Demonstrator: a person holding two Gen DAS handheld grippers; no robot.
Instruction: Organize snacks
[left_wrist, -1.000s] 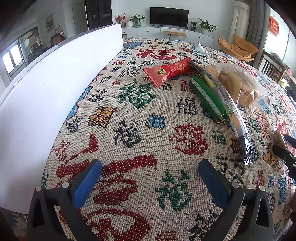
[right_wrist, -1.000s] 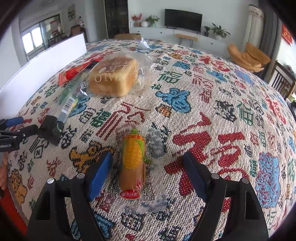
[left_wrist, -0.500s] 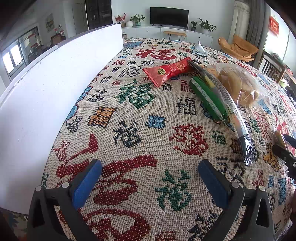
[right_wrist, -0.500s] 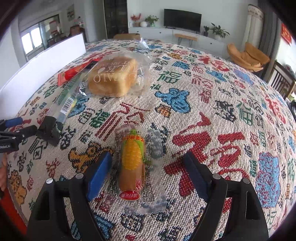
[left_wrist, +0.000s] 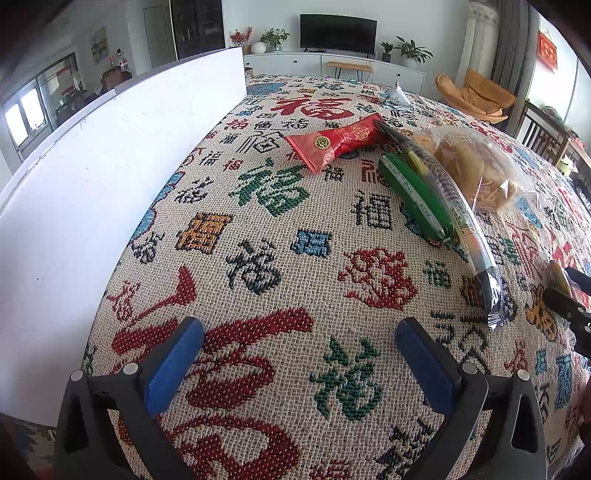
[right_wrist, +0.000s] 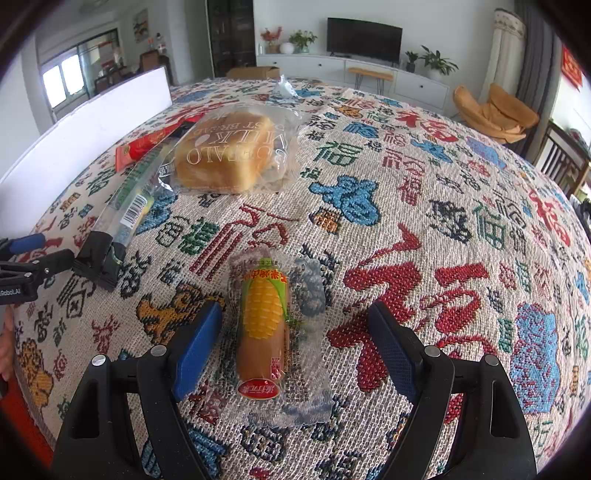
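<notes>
A corn sausage in a clear wrapper (right_wrist: 264, 328) lies on the patterned cloth between the blue pads of my right gripper (right_wrist: 295, 325), which is open and not touching it. Farther off lie a bagged loaf of bread (right_wrist: 229, 151), a long clear packet with a barcode (right_wrist: 129, 206), a green packet (left_wrist: 417, 195) and a red packet (left_wrist: 340, 142). My left gripper (left_wrist: 299, 343) is open over bare cloth, with the snacks ahead to its right. Its fingers (right_wrist: 33, 240) show at the left edge of the right wrist view.
A white board (left_wrist: 110, 177) stands upright along the left side of the table. The woven tablecloth (left_wrist: 258, 258) with red, green and blue characters covers the whole top. A small clear wrapper (left_wrist: 397, 98) lies at the far end. Chairs and a TV cabinet stand beyond.
</notes>
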